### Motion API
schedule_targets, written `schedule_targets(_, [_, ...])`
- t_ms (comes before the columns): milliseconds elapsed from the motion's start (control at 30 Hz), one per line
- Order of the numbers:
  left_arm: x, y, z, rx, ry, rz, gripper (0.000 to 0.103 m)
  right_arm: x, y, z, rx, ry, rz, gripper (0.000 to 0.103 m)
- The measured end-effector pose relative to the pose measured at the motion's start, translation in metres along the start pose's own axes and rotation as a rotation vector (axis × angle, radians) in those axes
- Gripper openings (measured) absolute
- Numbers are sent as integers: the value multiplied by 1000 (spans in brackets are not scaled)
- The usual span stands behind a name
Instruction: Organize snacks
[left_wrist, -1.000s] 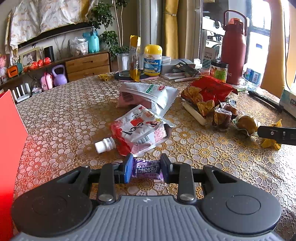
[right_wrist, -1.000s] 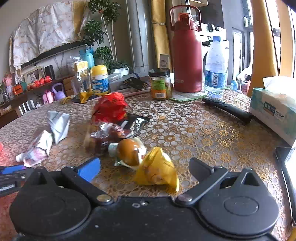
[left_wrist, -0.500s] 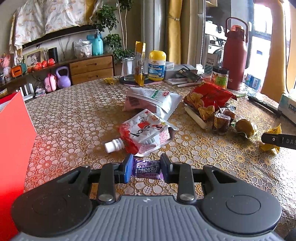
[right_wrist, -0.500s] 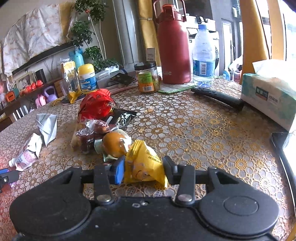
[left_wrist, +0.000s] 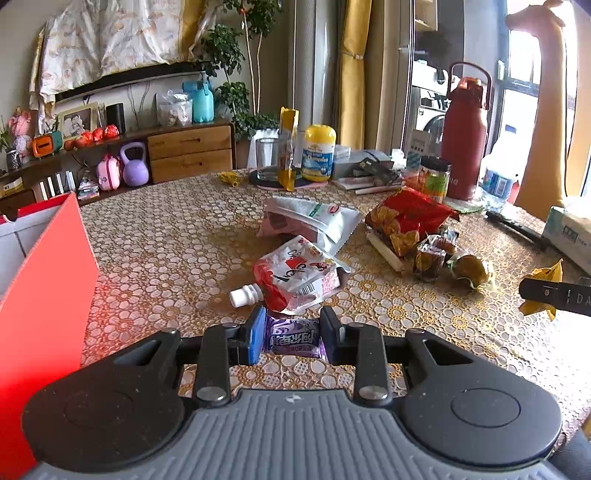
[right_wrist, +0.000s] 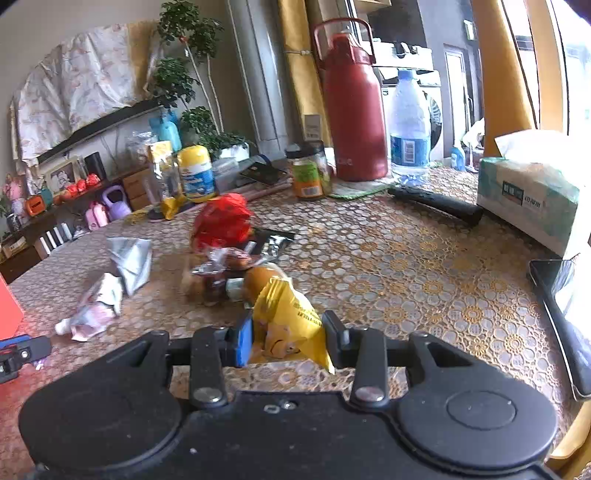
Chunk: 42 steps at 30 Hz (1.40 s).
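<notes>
Above the table (left_wrist: 166, 236), each gripper squeezes one snack, purple packet (left_wrist: 293, 338) left, yellow packet (right_wrist: 291, 317) right, probably for the red box (left_wrist: 40, 295).

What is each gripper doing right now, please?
Left gripper: closed on the purple snack packet.
Right gripper: closed on the yellow snack packet.

Wooden sideboard (left_wrist: 190, 153), yellow curtains (left_wrist: 351, 74), daylit window (left_wrist: 521, 85).
</notes>
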<state>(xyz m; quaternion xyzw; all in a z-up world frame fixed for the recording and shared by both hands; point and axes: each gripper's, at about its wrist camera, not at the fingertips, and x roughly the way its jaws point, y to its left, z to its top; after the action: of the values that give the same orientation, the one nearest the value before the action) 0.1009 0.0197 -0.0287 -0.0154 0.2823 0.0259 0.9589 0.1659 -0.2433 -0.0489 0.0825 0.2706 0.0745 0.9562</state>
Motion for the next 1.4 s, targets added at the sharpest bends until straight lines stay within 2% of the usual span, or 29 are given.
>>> schedule_targets(500, [-59,17,4,-25,-72,17,31,-46,56,0,-80,-36,121,39])
schedule_targets(1000, [-101,52,2,-92,-118,85,32,-79,111,3,-172,-81,241,40])
schedule_targets(1400, [-131,86,0,-134,-154,155,31,-94,162,-2,-255,-85,351,40])
